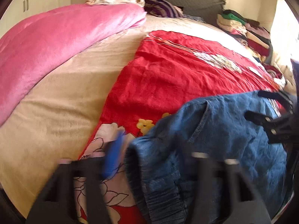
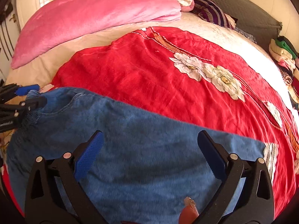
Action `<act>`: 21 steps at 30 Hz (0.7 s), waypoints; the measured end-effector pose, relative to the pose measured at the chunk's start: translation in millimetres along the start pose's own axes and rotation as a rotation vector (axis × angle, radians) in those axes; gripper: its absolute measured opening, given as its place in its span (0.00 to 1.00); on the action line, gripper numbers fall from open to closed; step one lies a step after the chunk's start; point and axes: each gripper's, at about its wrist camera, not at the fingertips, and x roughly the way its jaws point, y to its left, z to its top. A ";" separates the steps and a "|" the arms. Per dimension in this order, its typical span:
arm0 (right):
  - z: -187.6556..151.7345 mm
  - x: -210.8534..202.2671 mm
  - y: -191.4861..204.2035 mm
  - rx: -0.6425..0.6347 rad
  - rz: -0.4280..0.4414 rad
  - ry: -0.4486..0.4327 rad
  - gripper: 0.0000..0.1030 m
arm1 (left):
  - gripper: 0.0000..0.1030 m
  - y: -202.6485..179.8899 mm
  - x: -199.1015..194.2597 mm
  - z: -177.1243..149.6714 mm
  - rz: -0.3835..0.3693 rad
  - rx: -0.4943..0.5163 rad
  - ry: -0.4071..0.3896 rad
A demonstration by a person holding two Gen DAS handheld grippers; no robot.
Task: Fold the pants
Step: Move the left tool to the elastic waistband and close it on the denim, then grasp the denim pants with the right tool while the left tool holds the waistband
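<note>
Your right tool [image 2: 149,153] hangs with its jaws spread wide over the blue pants [image 2: 134,140], pads clear of the denim. The pants lie across the red floral blanket [image 2: 149,71] at the bed's near edge. Your left tool [image 2: 32,96] grips the waistband at the pants' left end.

The pants [image 2: 130,140] lie on the red blanket [image 2: 158,78], under and ahead of the right gripper [image 2: 149,153]. The left gripper [image 2: 26,97] sits at their waistband, far left. Beyond, a rolled quilt [image 2: 93,18]; clothes pile [image 2: 286,56] far right.
</note>
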 end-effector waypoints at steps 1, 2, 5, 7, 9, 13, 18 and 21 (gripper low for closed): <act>2.0 1.9 1.2 -0.013 -0.001 -0.002 0.92 | 0.34 -1.1 -2.0 -1.3 -0.003 0.007 -0.008; 3.7 3.9 2.9 -0.033 -0.003 -0.003 0.92 | 0.32 -1.7 -4.7 -2.1 -0.006 0.014 -0.016; 7.9 9.3 9.6 -0.092 -0.010 -0.003 0.92 | 0.28 -3.0 -21.0 -6.0 -0.043 0.017 -0.057; 9.8 10.6 14.2 -0.131 -0.013 -0.018 0.92 | 0.26 -7.5 -36.6 -10.0 -0.066 0.031 -0.093; 11.2 9.9 20.3 -0.182 -0.027 -0.045 0.92 | 0.26 -13.2 -54.0 -16.5 -0.082 0.047 -0.129; 11.3 6.6 32.5 -0.294 -0.050 -0.095 0.89 | 0.26 -18.0 -75.6 -25.2 -0.113 0.052 -0.166; 9.3 -0.2 35.4 -0.290 0.080 -0.076 0.22 | 0.26 -17.9 -76.6 -31.4 -0.107 0.046 -0.168; 1.7 -13.1 36.6 -0.278 0.118 -0.084 0.06 | 0.26 -14.1 -72.4 -34.2 -0.101 0.033 -0.163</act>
